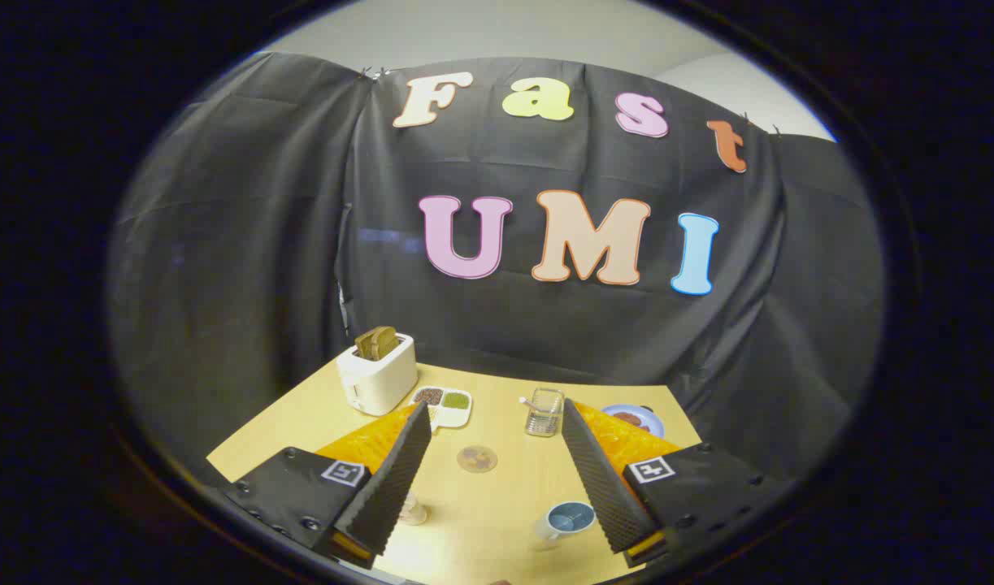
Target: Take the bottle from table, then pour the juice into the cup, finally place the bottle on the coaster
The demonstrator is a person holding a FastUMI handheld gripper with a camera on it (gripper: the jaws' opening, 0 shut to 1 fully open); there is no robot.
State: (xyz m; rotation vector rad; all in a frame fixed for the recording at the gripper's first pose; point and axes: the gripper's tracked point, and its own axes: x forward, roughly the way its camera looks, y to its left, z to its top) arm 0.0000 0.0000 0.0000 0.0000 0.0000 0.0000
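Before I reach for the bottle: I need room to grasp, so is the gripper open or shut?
Open. The gripper jaws stand wide apart with bare table between them, holding nothing.

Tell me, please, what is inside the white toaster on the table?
Brown toast slices stick up from the top of the white toaster; their lower parts are hidden inside its body. The gripper is open, holding nothing, fingers apart over the yellow table.

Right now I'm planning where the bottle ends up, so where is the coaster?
In the gripper view, the round coaster lies on the table between the open gripper's fingers, beyond the cup.
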